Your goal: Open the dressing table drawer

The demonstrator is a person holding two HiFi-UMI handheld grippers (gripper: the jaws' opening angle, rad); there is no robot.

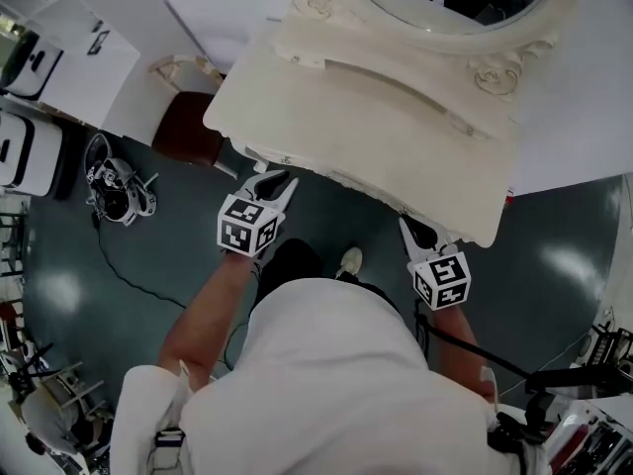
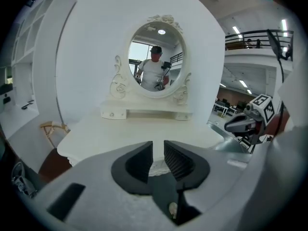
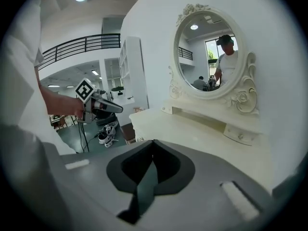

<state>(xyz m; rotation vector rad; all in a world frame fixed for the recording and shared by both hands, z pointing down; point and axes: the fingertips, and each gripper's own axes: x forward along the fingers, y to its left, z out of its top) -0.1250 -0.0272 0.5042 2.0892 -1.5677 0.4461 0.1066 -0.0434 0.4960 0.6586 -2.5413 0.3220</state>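
left gripper (image 1: 276, 183): jaws a little apart, nothing between them; tips just short of the left part of the drawer front (image 1: 336, 179).
right gripper (image 1: 422, 234): jaws together, empty; tips at the front's right end, contact unclear.
drawer: sits flush under the front edge of the dressing table (image 1: 396, 137), not pulled out.

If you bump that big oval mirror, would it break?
Probably, if hit hard: the mirror reflects clearly, so it is likely glass and fragile. Its carved frame stands upright on the dressing table, so it should feel stiff. Being tall, it might wobble.
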